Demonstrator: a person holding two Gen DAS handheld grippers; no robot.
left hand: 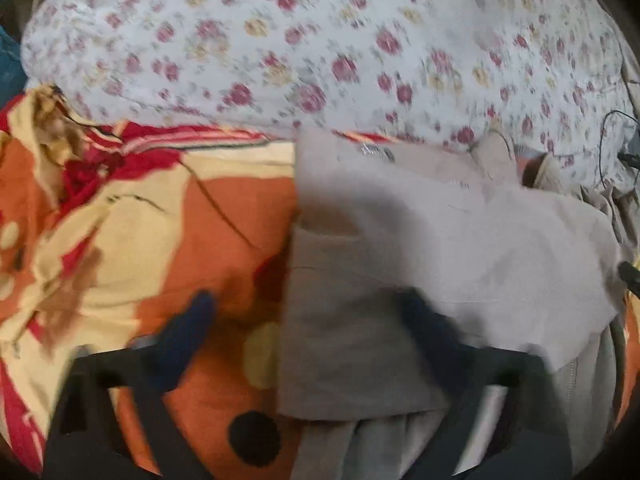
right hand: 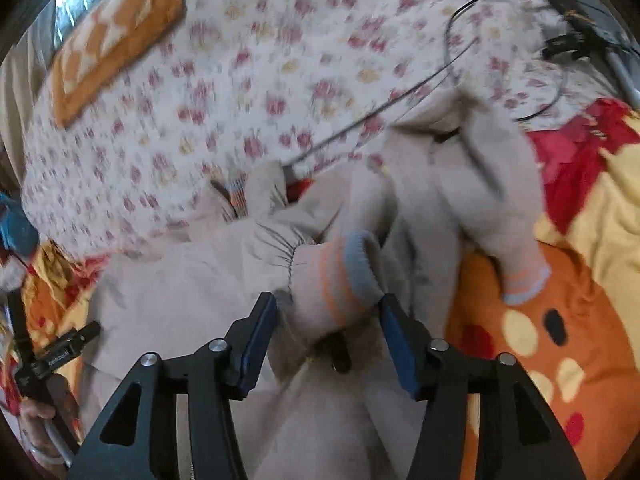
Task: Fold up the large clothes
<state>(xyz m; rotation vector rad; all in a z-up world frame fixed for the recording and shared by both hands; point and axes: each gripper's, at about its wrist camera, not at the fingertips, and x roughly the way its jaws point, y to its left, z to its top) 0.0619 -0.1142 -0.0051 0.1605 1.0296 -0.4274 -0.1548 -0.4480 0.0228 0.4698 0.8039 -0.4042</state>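
Note:
A beige jacket (left hand: 420,240) lies on an orange, red and cream blanket (left hand: 140,232). In the left wrist view my left gripper (left hand: 312,324) is open, its blue fingers (left hand: 188,332) straddling the jacket's left edge. In the right wrist view the jacket (right hand: 180,292) is bunched, with a sleeve ending in a grey-and-orange striped cuff (right hand: 344,276). My right gripper (right hand: 326,336) is open with this cuff between its blue pads (right hand: 260,340). A second sleeve cuff (right hand: 524,280) hangs over the blanket (right hand: 560,320) to the right.
A white floral bedsheet (left hand: 320,40) covers the bed behind. An orange patterned pillow (right hand: 116,44) lies at the far left. Black cables (right hand: 400,100) and a dark device (right hand: 576,36) lie on the sheet at right. The left gripper's body (right hand: 52,356) shows at the left edge.

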